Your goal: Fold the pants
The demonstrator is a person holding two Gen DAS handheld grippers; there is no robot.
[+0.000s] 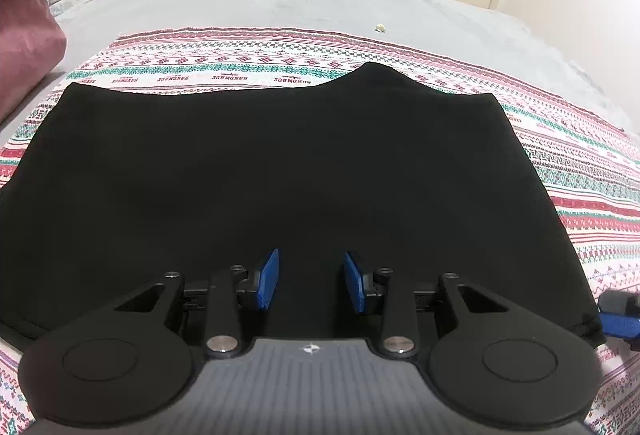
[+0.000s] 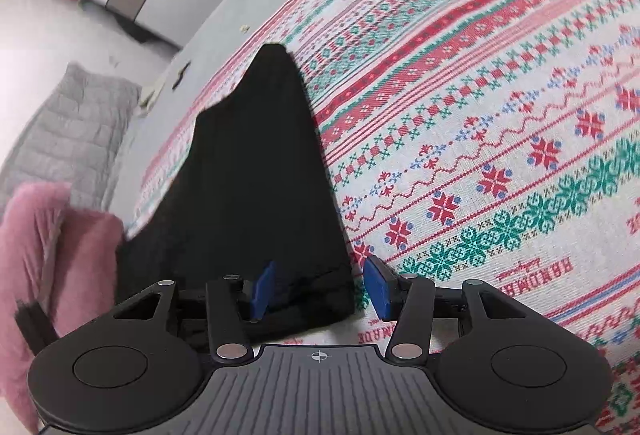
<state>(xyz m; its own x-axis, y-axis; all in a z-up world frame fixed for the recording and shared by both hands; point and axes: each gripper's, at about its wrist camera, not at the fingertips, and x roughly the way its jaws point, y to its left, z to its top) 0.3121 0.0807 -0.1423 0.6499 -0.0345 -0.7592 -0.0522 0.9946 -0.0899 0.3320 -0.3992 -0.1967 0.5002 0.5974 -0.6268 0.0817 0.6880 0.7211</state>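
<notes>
While the pants (image 1: 280, 171) lie flat mid-frame on the patterned cloth (image 1: 560, 163), ready for folding, left tongs (image 1: 311, 281) hover released above, and right tongs (image 2: 320, 289), released, straddle their lower corner.

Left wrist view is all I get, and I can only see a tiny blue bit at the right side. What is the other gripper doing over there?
Observer: The right gripper is open. It straddles the side edge of the flat black fabric pants, near their closest corner.
Operator: Is it squeezing them?
Observer: No. One blue pad is over the pants and the other is over the red, green and white patterned blanket. Neither pad presses the cloth.
</notes>
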